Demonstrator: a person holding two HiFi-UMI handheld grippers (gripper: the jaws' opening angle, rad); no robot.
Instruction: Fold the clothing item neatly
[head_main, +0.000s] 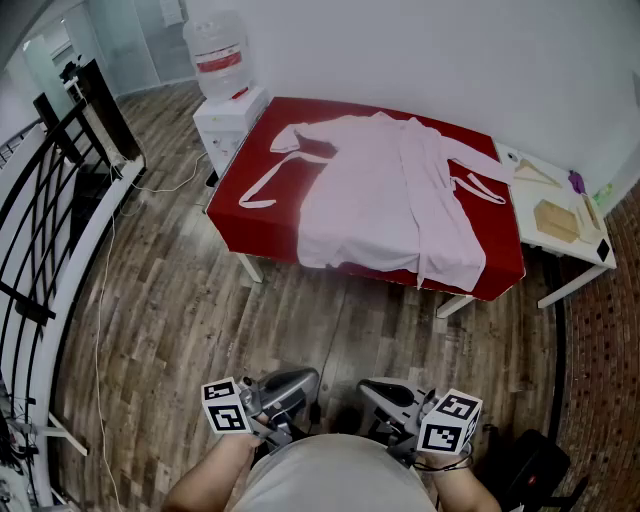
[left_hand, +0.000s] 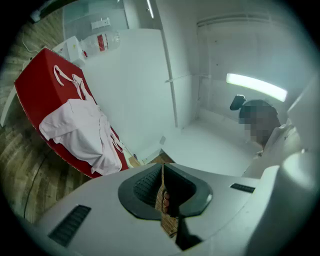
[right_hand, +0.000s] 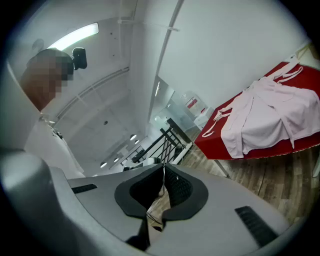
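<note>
- Closed and empty, left tongs (head_main: 287, 388) and right tongs (head_main: 385, 393) hang well short of the robe (head_main: 385, 195).
- Folding is not yet begun; the next move calls for approaching the robe on its red surface (head_main: 265, 230) and opening up.

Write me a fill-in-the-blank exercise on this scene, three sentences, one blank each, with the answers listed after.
1. The pink robe lies spread out on a table covered in ____ cloth.
2. The left gripper and the right gripper both have their jaws ____, with nothing between them.
3. In the head view, the water dispenser stands at the table's ____ end.

Missing words: red; shut; left.
</note>
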